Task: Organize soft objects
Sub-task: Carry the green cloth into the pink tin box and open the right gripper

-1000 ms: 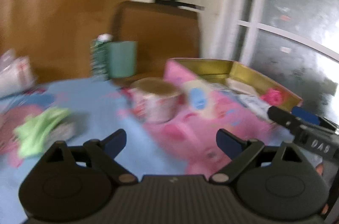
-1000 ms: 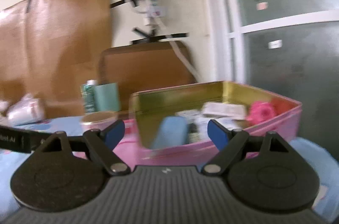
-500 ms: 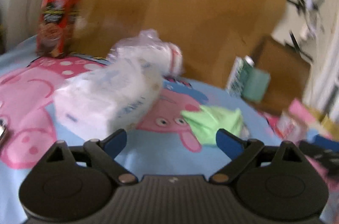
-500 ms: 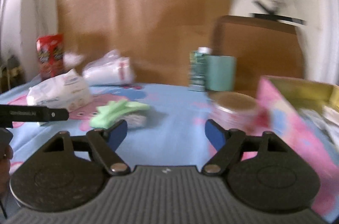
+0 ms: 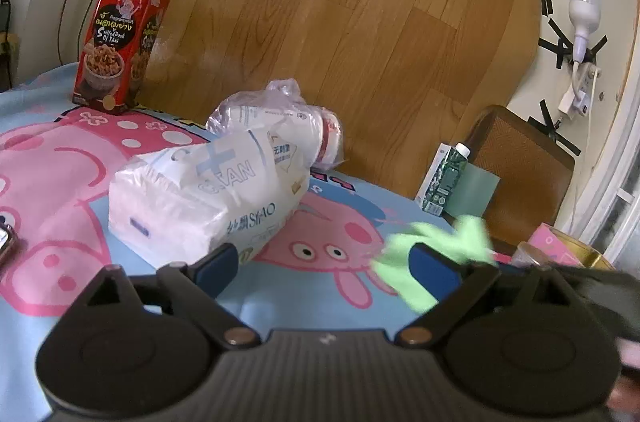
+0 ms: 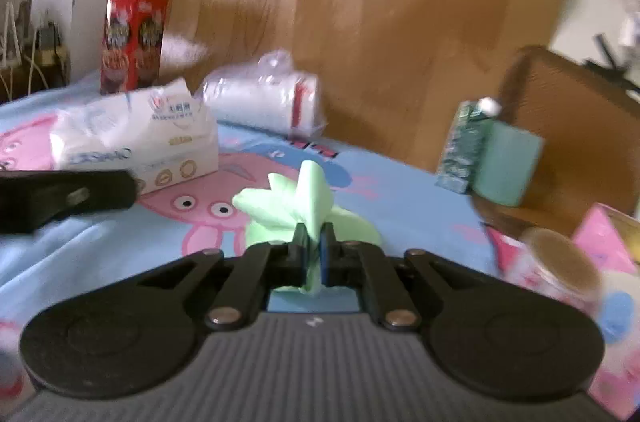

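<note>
Right wrist view: the right gripper (image 6: pixel 314 242) is clenched on the green cloth (image 6: pixel 296 206), lifted just above the cartoon-print table (image 6: pixel 400 198). Left gripper (image 5: pixel 326 264) hangs released near the tissue pack (image 5: pixel 208 202).

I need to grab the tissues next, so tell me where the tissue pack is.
The tissue pack lies on the blue blanket, just ahead of the open left tool, in front of the plastic bag.
</note>
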The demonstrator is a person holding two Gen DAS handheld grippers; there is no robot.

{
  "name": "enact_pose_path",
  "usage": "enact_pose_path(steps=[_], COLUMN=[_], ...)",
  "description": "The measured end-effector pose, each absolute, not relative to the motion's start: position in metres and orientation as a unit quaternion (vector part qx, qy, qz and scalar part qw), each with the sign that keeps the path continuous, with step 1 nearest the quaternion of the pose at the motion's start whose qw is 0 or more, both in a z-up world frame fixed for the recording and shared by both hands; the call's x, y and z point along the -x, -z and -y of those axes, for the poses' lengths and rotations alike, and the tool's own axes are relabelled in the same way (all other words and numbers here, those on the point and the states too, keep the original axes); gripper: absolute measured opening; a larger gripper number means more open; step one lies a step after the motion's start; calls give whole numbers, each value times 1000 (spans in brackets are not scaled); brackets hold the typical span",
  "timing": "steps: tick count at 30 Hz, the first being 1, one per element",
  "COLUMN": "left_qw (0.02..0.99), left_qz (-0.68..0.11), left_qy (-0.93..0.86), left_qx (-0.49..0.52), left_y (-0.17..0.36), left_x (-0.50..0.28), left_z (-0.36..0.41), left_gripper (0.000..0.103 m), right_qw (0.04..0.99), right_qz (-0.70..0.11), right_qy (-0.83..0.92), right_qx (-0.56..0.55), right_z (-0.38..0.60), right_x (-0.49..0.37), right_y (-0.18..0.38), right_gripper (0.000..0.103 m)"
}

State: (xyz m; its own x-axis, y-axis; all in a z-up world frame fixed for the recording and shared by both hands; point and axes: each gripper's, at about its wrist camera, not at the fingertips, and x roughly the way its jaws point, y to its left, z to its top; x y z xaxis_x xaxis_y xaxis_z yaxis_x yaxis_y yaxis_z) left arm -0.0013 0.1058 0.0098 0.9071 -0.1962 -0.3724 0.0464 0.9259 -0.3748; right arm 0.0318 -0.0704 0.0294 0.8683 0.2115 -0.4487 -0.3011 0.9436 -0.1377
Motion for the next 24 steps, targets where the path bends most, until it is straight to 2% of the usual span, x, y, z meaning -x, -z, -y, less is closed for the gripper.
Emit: enact_pose_path(steps=[4,10,12,13,15,17,19,20,21,22,24], left_qw=[958,943,922,908,882,855,832,825,821,817,796], left_qz=[-211,-249,-271,-284,-310,-340,-370,-387,-402,-414,-439], left_qy=[69,166,229,265,318,356,382,384,382,380,389], left_qx=[179,146,157,160,159,161,157,145,133,127,149], left_y=[-9,-14,-15,-17,-19,-20,-17,-15,-10,-5,4], left_x=[1,2,7,10,14,14,11,8,5,2,-4], left_z=[-104,-72,-51,-37,-12,8,28,39,49,57,69], left_gripper=[96,95,92,86,78,71,62,58,49,41,35], right_qw=[966,963,961,958,960,962,963,962,962,960,961], right_qz=[-210,-251,-267,-276,-272,-268,-266,-267,-268,-269,-265], right_qy=[-118,-58,-53,-53,-47,-45,-44,-49,-53,-72,-81], right_qx=[90,76,59,48,38,40,30,19,10,0,-8], right_z=[114,158,165,168,169,169,172,173,175,175,178], right_x=[35,92,94,94,96,93,91,92,96,97,105], right_y=[-33,-13,-4,0,3,5,7,8,9,8,6], right_gripper=[8,12,13,13,22,43,44,40,33,9,6])
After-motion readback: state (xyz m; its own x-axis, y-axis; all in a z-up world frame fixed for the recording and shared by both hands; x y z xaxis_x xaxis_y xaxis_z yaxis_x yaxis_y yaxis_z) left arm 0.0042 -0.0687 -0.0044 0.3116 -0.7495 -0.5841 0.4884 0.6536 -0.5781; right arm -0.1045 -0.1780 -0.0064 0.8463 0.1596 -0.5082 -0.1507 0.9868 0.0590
